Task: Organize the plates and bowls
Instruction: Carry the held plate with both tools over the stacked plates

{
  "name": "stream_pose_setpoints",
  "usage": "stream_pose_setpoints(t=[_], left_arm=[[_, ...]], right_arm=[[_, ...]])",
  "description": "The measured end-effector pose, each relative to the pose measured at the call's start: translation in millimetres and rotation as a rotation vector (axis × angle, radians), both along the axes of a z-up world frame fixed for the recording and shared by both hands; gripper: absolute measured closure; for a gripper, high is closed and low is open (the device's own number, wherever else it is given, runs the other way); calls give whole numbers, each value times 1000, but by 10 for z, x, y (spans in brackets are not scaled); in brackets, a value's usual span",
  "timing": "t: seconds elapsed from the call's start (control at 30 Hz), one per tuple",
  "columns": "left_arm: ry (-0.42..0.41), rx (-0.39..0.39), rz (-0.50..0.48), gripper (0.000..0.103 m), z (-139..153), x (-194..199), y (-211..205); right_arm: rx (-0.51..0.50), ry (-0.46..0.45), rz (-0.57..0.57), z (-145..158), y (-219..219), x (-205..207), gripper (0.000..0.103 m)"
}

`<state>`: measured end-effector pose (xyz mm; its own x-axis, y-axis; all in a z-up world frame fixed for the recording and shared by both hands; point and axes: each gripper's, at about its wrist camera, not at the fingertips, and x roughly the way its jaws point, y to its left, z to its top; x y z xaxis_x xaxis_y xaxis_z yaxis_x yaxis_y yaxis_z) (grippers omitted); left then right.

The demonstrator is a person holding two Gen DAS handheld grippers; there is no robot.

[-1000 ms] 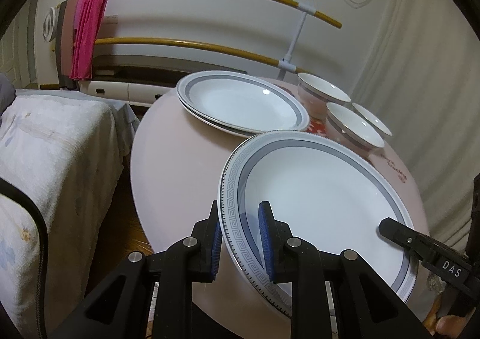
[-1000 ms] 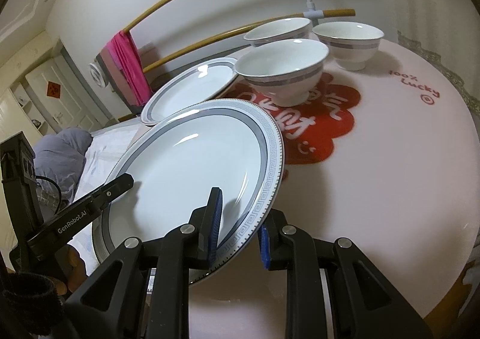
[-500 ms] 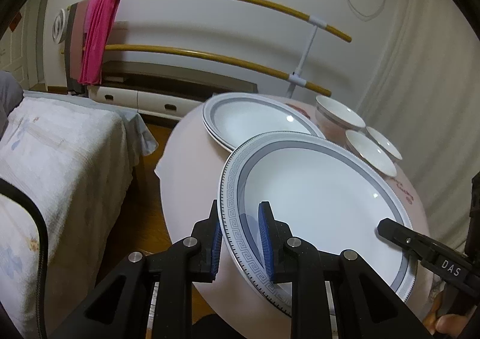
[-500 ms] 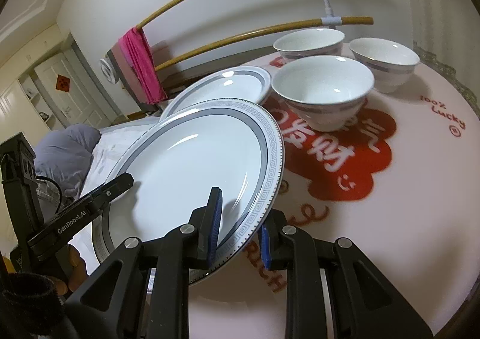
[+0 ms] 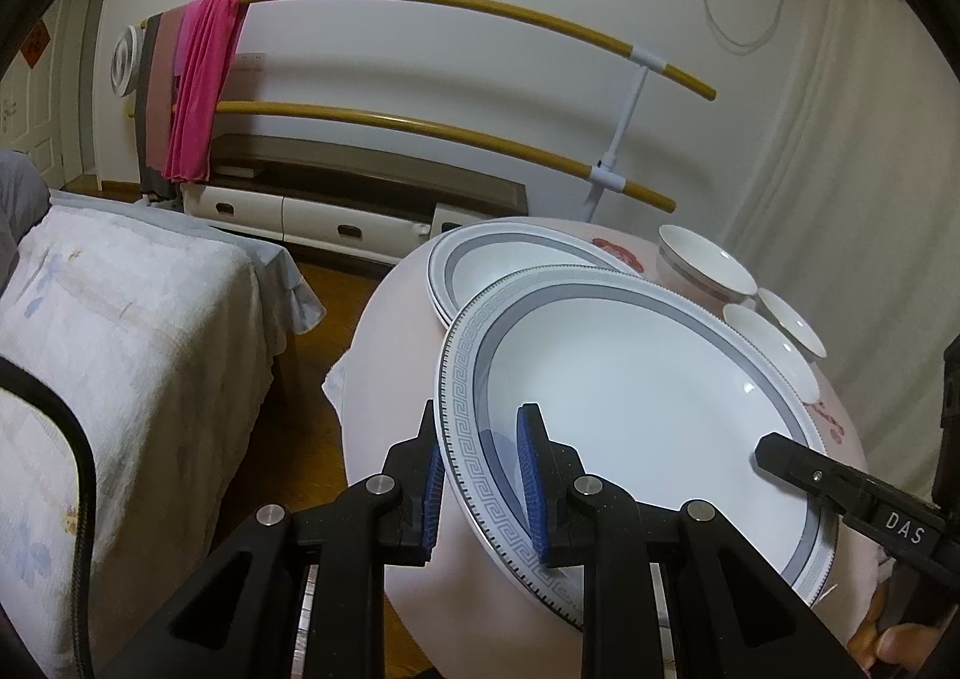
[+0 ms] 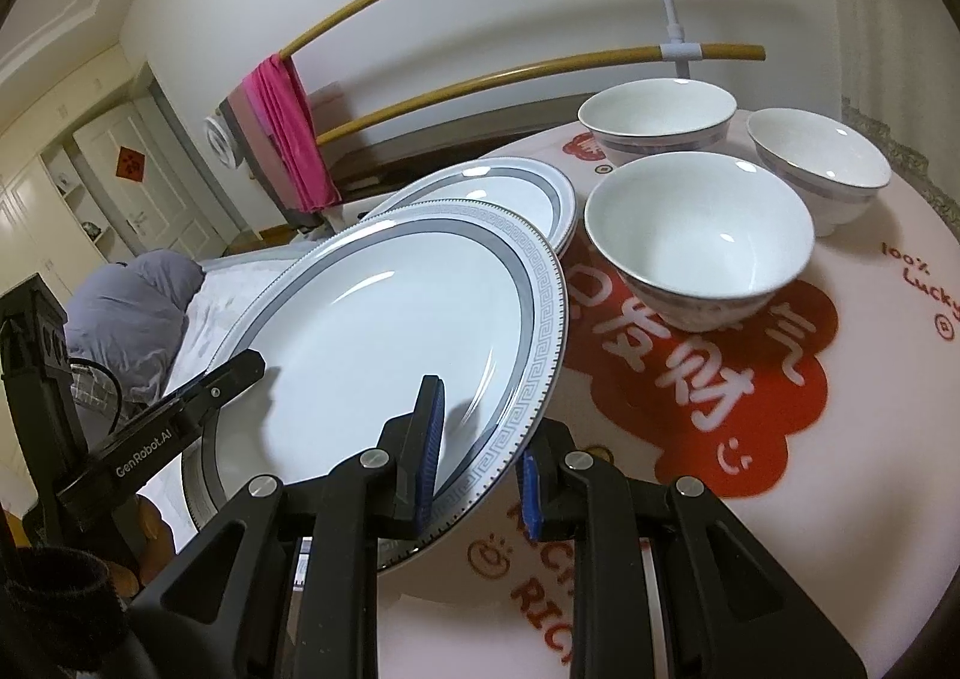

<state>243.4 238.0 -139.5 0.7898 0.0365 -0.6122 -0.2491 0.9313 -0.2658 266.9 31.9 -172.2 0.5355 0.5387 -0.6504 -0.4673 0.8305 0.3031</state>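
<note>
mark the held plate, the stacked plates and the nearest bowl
held plate (image 6: 372, 331), right wrist view, white centre well
stacked plates (image 6: 498, 199), right wrist view, top plate's well
nearest bowl (image 6: 696, 235), right wrist view, inside wall

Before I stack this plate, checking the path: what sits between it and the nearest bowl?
Nothing: the right wrist view shows only bare red-printed tablecloth between the held plate and nearest bowl.

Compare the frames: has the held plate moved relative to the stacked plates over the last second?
Yes. The held plate has moved toward the stacked plates, and its far rim now overlaps them in the right wrist view.
</note>
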Motion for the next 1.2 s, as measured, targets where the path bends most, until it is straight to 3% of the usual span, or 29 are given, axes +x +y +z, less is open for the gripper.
stream_pose_setpoints(t=[1.2], left_arm=[[29, 24, -3, 84, -222, 1048, 322]], right_arm=[[-31, 37, -72, -71, 267, 720, 79]])
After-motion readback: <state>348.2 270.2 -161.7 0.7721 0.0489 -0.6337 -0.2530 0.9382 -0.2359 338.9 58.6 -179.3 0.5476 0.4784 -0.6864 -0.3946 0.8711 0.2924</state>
